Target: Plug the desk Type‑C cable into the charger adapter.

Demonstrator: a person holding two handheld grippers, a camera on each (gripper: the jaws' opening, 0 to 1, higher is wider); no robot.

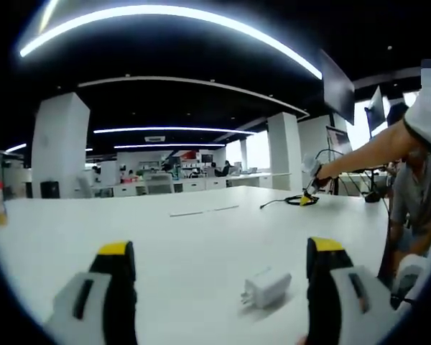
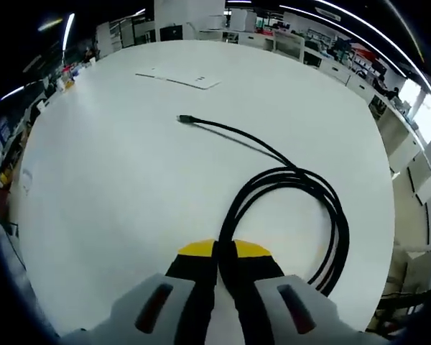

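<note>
Left gripper (image 1: 219,267) was spread wide open, holding nothing, low over the white table (image 1: 165,244). The white charger adapter (image 1: 266,289) lay flat on the table between my jaws, closer to the right one, not touching either. In the left gripper view I saw the right gripper (image 1: 309,192) far across the table near its far edge, on the cable coil, a person's arm (image 1: 366,152) reaching to it. Right gripper (image 2: 225,253) was clenched on the black Type-C cable (image 2: 302,188). The coil lay loose on the table just ahead, plug end (image 2: 184,118) stretched out toward the table's middle, past it some flat white sheets (image 2: 179,76).
</note>
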